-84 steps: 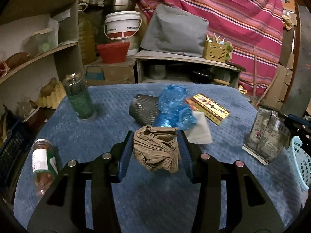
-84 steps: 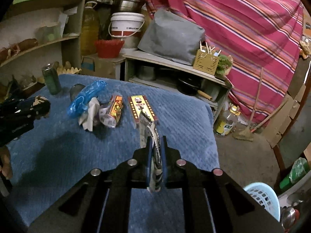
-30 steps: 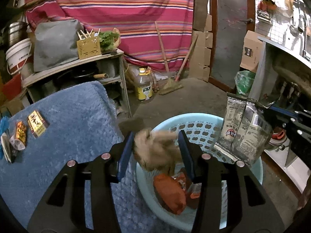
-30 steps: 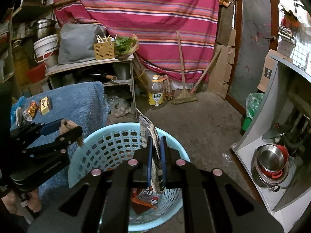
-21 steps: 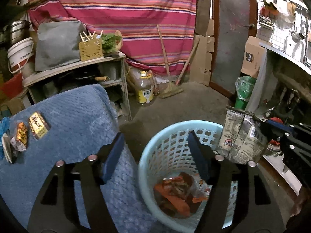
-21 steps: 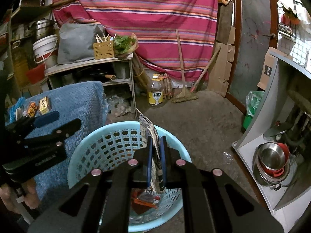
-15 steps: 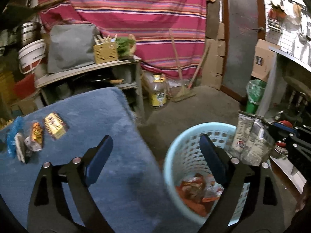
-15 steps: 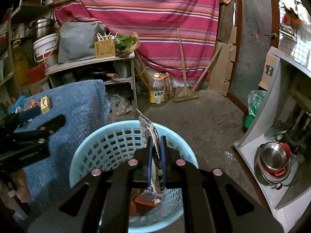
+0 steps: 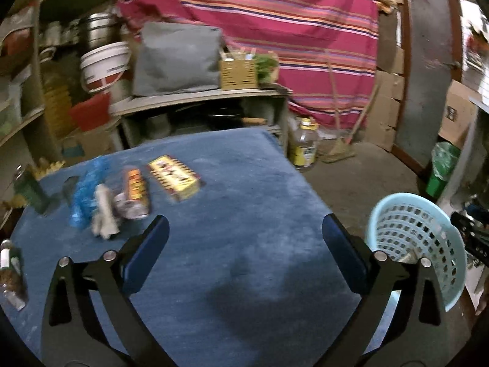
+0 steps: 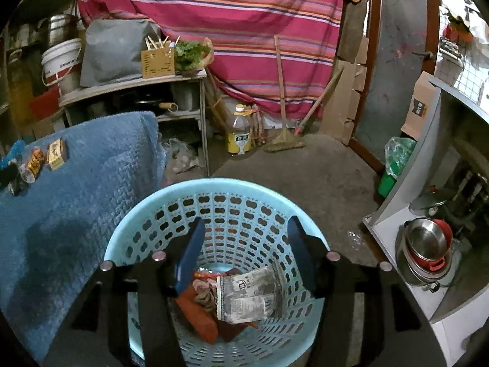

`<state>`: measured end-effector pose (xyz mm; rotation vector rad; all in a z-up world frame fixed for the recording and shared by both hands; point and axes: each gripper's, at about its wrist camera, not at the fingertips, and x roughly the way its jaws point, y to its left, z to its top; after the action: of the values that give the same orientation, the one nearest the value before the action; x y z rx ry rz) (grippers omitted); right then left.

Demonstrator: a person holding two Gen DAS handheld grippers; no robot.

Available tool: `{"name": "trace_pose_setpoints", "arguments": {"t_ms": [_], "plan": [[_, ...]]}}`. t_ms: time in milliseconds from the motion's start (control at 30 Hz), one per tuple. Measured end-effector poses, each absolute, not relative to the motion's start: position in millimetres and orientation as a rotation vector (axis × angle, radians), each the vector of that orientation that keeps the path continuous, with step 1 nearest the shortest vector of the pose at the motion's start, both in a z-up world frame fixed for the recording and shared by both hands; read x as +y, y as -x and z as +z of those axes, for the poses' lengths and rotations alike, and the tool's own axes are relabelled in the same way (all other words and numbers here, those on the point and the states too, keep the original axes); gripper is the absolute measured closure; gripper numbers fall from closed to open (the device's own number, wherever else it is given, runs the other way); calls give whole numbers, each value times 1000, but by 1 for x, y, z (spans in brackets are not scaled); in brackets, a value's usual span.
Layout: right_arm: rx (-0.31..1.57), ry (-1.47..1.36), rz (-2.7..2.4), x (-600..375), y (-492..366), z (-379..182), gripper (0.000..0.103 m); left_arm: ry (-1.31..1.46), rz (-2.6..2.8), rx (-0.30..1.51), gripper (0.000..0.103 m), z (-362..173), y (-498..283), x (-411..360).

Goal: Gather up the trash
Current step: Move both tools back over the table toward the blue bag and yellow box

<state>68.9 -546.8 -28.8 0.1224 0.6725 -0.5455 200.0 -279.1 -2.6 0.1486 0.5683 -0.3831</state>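
Observation:
My right gripper point(image 10: 246, 246) is open and empty above the light blue basket point(image 10: 171, 202). A grey printed packet point(image 10: 247, 295) lies inside on orange wrappers point(image 10: 198, 315) and a brown paper wad point(image 10: 203, 295). My left gripper point(image 9: 244, 238) is wide open and empty over the blue table cover point(image 9: 244, 275). On the table's left lie a yellow box point(image 9: 174, 177), an orange-labelled wrapper point(image 9: 134, 194), a white paper piece point(image 9: 104, 214) and blue plastic point(image 9: 85, 192). The basket point(image 9: 418, 241) shows at the right in the left wrist view.
A green bottle point(image 9: 29, 188) and a jar point(image 9: 10, 275) stand at the table's left edge. A shelf point(image 9: 198, 98) with a grey bag, bucket and pots is behind. An oil bottle point(image 10: 240, 131), brooms point(image 10: 284, 91) and a counter with pots point(image 10: 424, 250) surround the basket.
My right gripper opened and the grey packet dropped into the basket. My left gripper, which had released the brown paper wad into the basket, opened wider and swung back over the table.

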Motion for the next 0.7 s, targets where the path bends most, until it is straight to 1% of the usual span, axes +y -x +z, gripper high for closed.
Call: {"name": "trace_pose_setpoints", "arguments": {"t_ms": [33,100,233,300,533,700], "plan": [[674,-124,-544,-545,-69,-29,45,-146,-372,568,6,-2,-201,-272],[663,-123,-545,-538,-69,-26,37,-145,-344,563,6,1,-205,-256],[628,-97,-527,-514,-76,-14,29,-136,-287,548,6,7,-207,-218],[606,-83,-515,-499,-81,-6,22,-136,-258,540,6,11,-208,-199],[537,-70,-437,-439,-98,16,17,-102,-187,517,6,21,-208,-139],[503,-68,-359,-390,-123,26,16,-94,-141,510,6,26,-210,-104]]}}
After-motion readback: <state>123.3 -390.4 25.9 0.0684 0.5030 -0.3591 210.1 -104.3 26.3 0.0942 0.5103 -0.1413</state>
